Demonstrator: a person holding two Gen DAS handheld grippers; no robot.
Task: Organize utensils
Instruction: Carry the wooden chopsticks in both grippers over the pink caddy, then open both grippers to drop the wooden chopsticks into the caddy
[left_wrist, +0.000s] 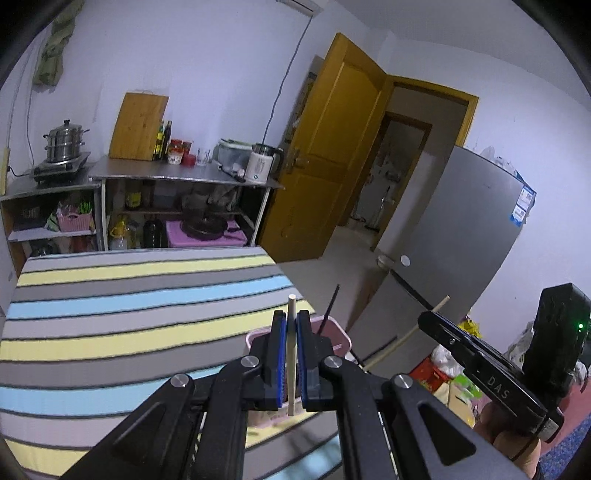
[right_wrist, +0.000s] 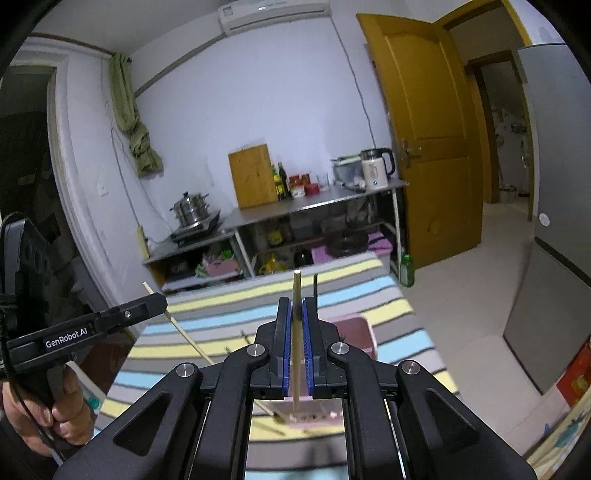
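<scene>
Both wrist views face the kitchen shelf (left_wrist: 184, 177).

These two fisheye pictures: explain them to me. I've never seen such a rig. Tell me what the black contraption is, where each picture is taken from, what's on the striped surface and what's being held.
There is no robot here. A person holds a hand-operated pair of tongs in each hand, and a camera on each looks forward along its two fingers.

The left wrist picture shows the left tongs up close, shut on a pale wooden chopstick. At its right edge you see the right tongs from the side, gripping a second chopstick.

The right wrist picture is the mirror case: the right tongs fill the foreground, and the left tongs, in the person's hand, show at the left.

Below both lies a striped cloth with a pink basket on it; a dark chopstick stands in the basket. A few more sticks lie on the cloth beside it.
</scene>
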